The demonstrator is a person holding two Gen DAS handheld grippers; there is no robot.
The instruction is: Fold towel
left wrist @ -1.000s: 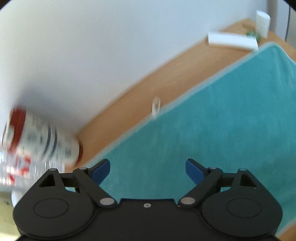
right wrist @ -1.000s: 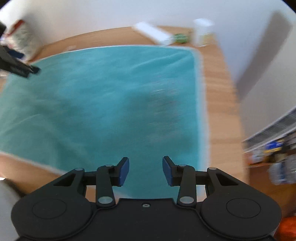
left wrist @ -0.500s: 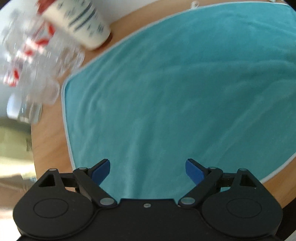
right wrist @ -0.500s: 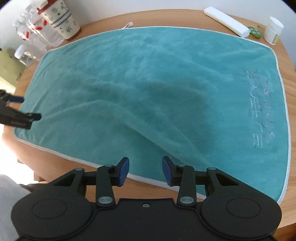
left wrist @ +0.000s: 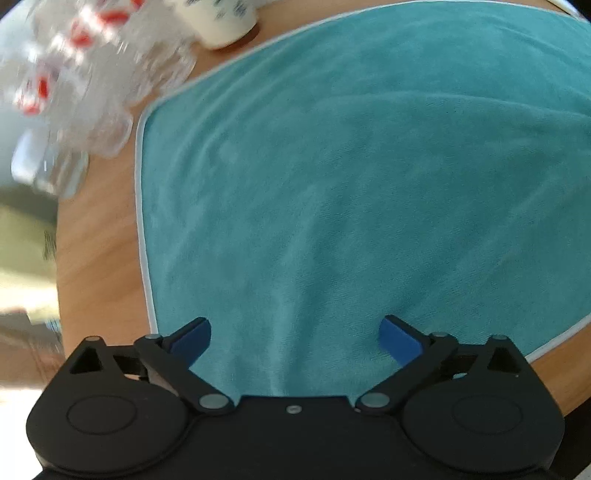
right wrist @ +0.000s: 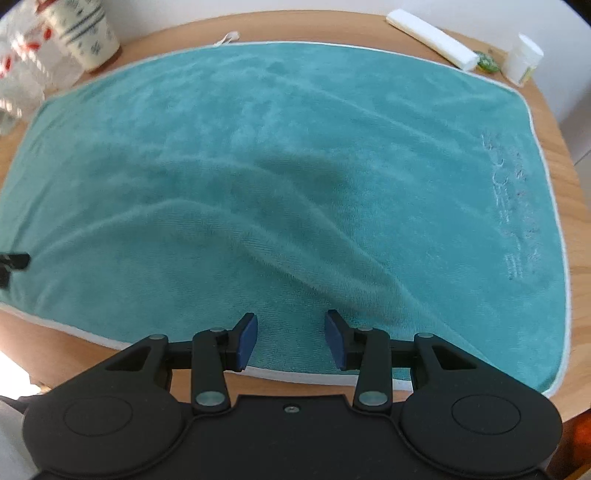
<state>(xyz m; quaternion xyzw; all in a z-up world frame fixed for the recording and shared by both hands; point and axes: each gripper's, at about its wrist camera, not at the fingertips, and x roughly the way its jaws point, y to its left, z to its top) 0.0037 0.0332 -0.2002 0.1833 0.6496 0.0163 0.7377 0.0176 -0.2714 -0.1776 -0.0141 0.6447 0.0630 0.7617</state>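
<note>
towel (right wrist: 280, 177) spread flat on counter (right wrist: 554, 155), unfolded | my left hand-held gripper (left wrist: 294, 332) gapes wide above its left end | my right hand-held gripper (right wrist: 290, 338) part-open, empty, over near hem for pinching

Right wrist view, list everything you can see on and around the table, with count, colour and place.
towel: one, teal with white edging, spread flat over most of the table, rumpled near the middle
table: one, light wood, under the towel
cup: one, cream with dark pattern, far left corner
bottles: clear with red labels, blurred, count unclear, left of the cup
white bar: one, far right edge
green item: one, small, beside the bar
jar: one, white, far right corner
left gripper: black, blue pads, open, over the towel's near left corner
right gripper: black, blue pads, open, over the near edge
</note>
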